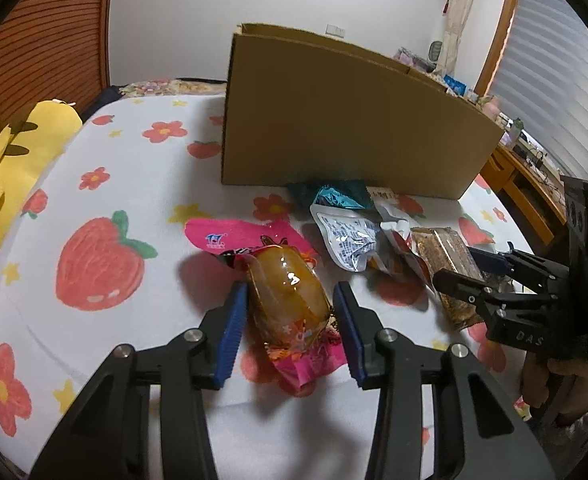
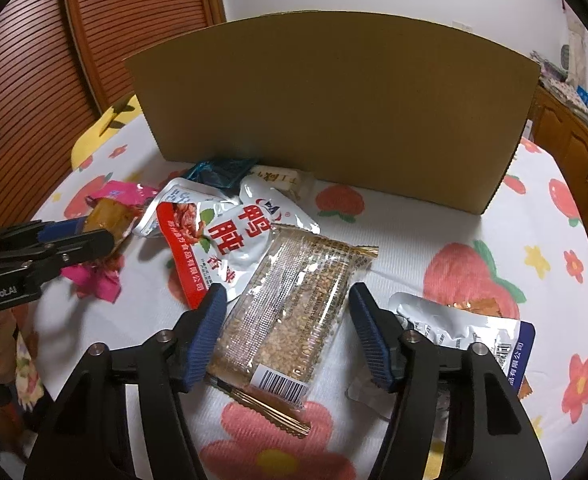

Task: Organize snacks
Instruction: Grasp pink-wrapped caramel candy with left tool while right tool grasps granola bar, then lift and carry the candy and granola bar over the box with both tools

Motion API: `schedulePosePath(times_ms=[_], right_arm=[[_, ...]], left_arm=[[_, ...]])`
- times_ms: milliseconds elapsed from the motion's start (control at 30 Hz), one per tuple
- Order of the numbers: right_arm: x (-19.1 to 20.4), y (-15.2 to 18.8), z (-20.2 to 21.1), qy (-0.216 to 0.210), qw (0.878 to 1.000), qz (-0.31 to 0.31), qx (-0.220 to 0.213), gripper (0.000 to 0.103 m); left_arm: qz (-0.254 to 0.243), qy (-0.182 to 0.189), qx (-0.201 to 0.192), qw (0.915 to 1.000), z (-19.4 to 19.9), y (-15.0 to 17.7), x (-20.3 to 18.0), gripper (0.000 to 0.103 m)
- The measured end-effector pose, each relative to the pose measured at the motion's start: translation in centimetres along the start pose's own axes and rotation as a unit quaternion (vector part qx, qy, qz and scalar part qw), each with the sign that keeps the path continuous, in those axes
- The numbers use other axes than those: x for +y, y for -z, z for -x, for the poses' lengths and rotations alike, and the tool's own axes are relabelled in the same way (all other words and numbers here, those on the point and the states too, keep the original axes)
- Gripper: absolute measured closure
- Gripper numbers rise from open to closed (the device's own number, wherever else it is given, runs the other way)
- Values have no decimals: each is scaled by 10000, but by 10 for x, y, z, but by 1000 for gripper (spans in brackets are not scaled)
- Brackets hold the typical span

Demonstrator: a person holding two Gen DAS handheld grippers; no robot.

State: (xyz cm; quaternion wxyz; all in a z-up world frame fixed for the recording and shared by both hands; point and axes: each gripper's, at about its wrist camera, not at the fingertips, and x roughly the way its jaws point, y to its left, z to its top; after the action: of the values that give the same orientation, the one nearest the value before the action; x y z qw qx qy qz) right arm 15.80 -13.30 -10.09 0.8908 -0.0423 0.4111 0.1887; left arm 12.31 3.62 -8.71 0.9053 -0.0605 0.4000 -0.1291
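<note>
right gripper (image 2: 287, 330) | jaws apart (straddling) | sesame bar packet (image 2: 289, 312)

Pink-wrapped snack (image 1: 285, 292) – flat, beside seed bar (image 2: 289, 308).

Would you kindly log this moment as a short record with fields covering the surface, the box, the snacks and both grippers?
surface: strawberry-print cloth
container: cardboard box, upright at the back, interior hidden
left gripper: open, jaws either side of the pink-wrapped snack, not yet clamped
right gripper: open, straddling the sesame bar
other snacks: red-and-silver pouch overlapping the bar's far end; silver pouch right of the right gripper; teal packet against the box
status: no snack seen lifted
</note>
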Motion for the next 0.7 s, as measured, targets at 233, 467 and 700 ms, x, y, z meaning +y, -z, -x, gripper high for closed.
schedulePosePath(times_ms=[233, 467, 700], right_arm=[[8, 2, 6, 155, 9996, 249, 12, 59], [9, 6, 15, 139, 9997, 210, -47, 62], [7, 8, 31, 136, 9993, 140, -309, 62]], left_arm=[[25, 91, -71, 9999, 8, 5, 6, 60], [4, 97, -214, 9997, 15, 8, 7, 61], [18, 129, -430, 9990, 24, 7, 9, 62]])
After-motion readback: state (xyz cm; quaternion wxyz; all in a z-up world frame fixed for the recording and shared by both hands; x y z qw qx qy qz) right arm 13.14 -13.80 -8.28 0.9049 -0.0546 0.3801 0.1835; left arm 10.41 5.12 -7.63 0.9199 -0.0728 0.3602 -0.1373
